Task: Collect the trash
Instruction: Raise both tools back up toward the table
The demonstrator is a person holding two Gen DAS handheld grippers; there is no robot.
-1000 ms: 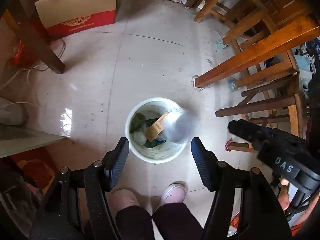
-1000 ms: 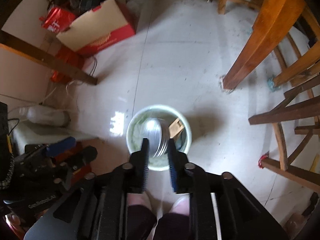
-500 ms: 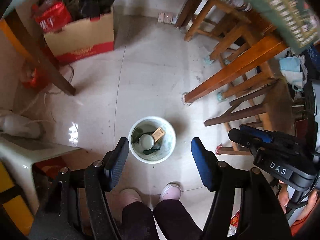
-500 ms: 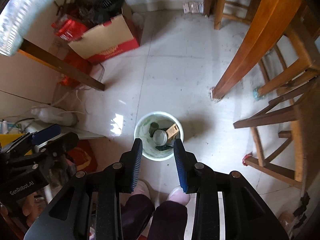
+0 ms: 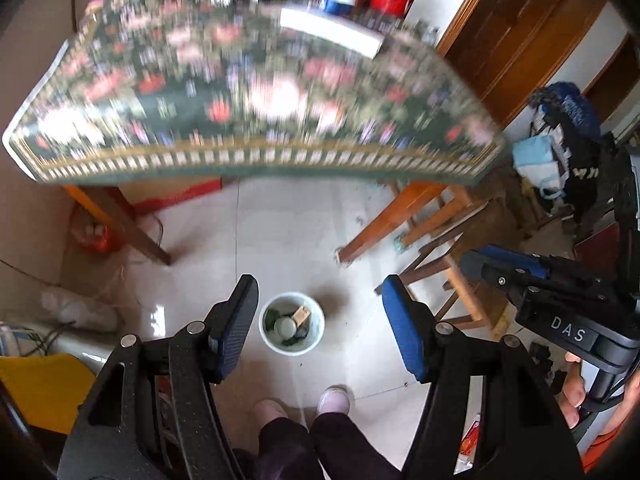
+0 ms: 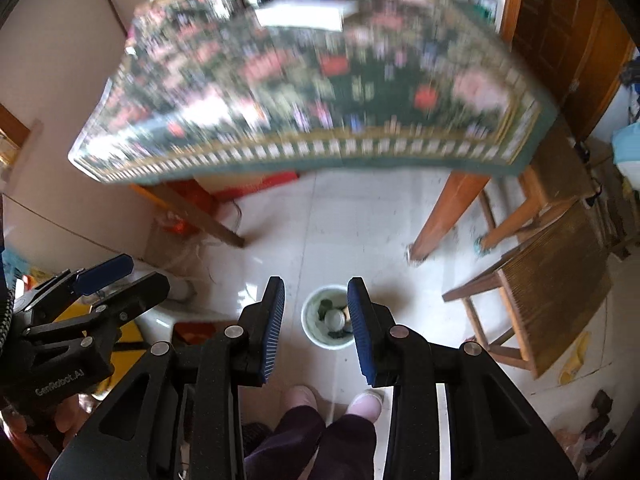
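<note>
One bin (image 5: 291, 329) on the floor, directly below both of my grippers, just beyond the two shoes (image 5: 334, 398). Trash sits inside it: one round pale can (image 5: 286, 324) end-up in the middle, one tan carton piece (image 5: 301, 314) to its right, some green scraps on the left. Exact scrap count not legible.

Left gripper (image 5: 316, 320): jaws about half open, nothing between them; the bin shows through the gap far below. Right gripper (image 6: 316, 320): jaws spread narrower than the left pair, also empty; the right finger hides part of the bin's rim in its view.

Worktop (image 5: 256, 92): one, under a flowered cloth, far side of the bin, heavily blurred. Along its far edge a crowd of bottles and jars, plus one white flat item (image 5: 330, 36); count of the small things not readable. Chairs: two wooden ones on the right (image 6: 552, 280). One red box under the worktop (image 6: 256, 184).

Risks as I judge them:
- Worktop view is smeared, so picking the next piece of trash now could mean grabbing a keeper among the bottles.
- Worktop edge overhangs close in front; a forward reach could snag the cloth and drag items off.
- Right jaws are narrow; anything bulky needs them wider first or it gets knocked over.
- Bin is small and beside my feet; a drop from up here may miss.
</note>
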